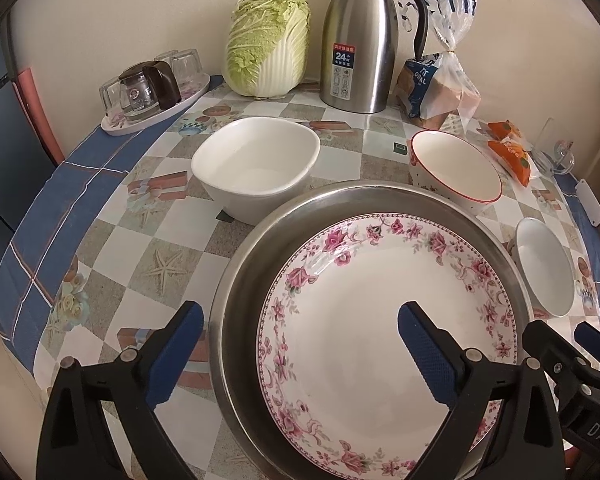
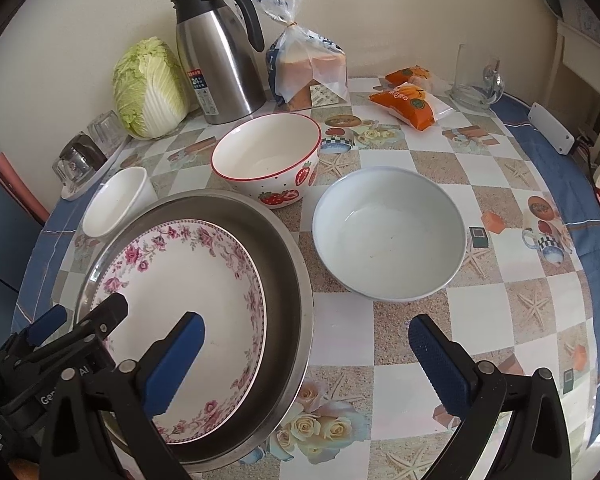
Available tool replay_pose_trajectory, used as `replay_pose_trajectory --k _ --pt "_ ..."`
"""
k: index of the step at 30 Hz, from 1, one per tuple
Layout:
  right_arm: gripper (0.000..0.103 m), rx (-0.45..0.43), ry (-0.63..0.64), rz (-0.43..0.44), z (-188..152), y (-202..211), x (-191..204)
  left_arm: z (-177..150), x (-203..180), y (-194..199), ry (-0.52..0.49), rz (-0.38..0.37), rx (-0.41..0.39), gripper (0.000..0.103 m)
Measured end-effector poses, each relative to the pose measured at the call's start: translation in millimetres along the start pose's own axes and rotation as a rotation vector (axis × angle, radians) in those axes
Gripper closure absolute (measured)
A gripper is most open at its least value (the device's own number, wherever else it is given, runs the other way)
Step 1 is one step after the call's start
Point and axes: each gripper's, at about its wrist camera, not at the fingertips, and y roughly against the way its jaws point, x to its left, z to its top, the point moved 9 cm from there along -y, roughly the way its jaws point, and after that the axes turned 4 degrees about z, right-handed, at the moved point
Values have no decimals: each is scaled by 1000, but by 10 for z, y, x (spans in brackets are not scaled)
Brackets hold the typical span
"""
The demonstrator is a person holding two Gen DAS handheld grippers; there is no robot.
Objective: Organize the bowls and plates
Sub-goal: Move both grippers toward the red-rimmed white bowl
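A pink-flowered plate (image 1: 380,320) lies inside a wide steel basin (image 1: 236,280) at the table's near side. My left gripper (image 1: 300,316) is open and straddles the basin's left rim, one pad over the tablecloth and one above the plate. On the other side my right gripper (image 2: 306,330) is open across the basin's (image 2: 288,280) right rim, touching nothing I can see. Behind the basin stand a white squarish bowl (image 1: 256,164) and a red-rimmed strawberry bowl (image 2: 268,160). A pale round bowl (image 2: 388,232) sits to the right.
Along the wall stand a cabbage (image 1: 268,40), a steel thermos jug (image 1: 364,40) and a bag of bread (image 2: 308,68). A tray of glasses (image 1: 152,92) is at the back left. Orange snack packets (image 2: 408,100), a glass jug (image 2: 476,80) and a white power strip (image 2: 552,128) lie right.
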Motion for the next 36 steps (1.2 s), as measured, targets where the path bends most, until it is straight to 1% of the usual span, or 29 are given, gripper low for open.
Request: replay_pose_trajectory --k 5,13,18,23,26,30,33,36 --pt "0 -18 15 -16 25 35 -10 11 -13 25 -9 2 -9 5" --pt "0 -51 16 -15 56 88 -11 72 -6 63 -16 6 -43 5" --pt "0 -93 28 -19 119 127 1 161 -36 130 -23 -9 -95 5" --pt "0 -128 17 -16 191 146 -40 269 -93 162 -35 -26 -130 5" --pt "0 -162 22 -19 255 174 -57 327 -118 134 -26 -37 -129 5" --pt "0 -163 9 -29 316 141 -120 383 -156 63 -31 -43 -122 5" --pt "0 -160 -10 -31 358 116 -191 441 -195 -14 -45 -47 -101 5" --pt "0 -160 -30 -30 440 87 -259 566 -222 -69 -57 -53 -96 5"
